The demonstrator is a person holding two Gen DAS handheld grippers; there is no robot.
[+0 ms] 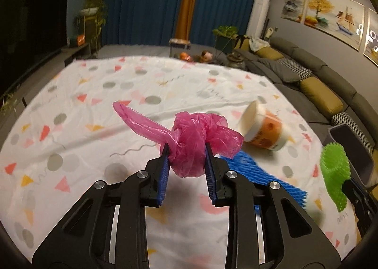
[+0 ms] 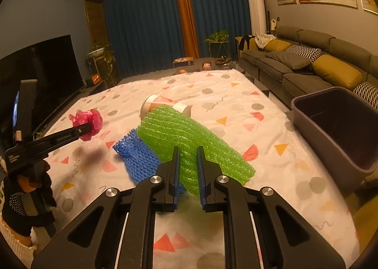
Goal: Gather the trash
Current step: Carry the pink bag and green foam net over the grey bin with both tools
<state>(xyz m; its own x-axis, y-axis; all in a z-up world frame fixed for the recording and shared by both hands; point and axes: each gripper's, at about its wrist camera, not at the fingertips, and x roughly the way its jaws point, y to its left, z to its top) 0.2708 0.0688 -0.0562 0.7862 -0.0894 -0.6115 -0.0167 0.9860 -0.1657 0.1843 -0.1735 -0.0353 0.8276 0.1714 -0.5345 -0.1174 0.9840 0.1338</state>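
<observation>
The knotted pink plastic bag point(image 1: 189, 146) sits pinched between the blue pads of the left gripper point(image 1: 187, 151), lifted clear of the patterned cloth point(image 1: 70, 108). The right gripper point(image 2: 188, 162) is clamped narrow on a green foam net point(image 2: 189, 136), held above the table. Still lying on the cloth are a blue foam net point(image 2: 139, 155) and a tipped paper cup point(image 1: 264, 129), close together. The step in hand looks like the carry — both pieces are gripped, neither yet dropped. Next, each load likely needs moving over the dark bin point(image 2: 330, 127) at the table's right edge, then letting go — the green net first, being nearer.
</observation>
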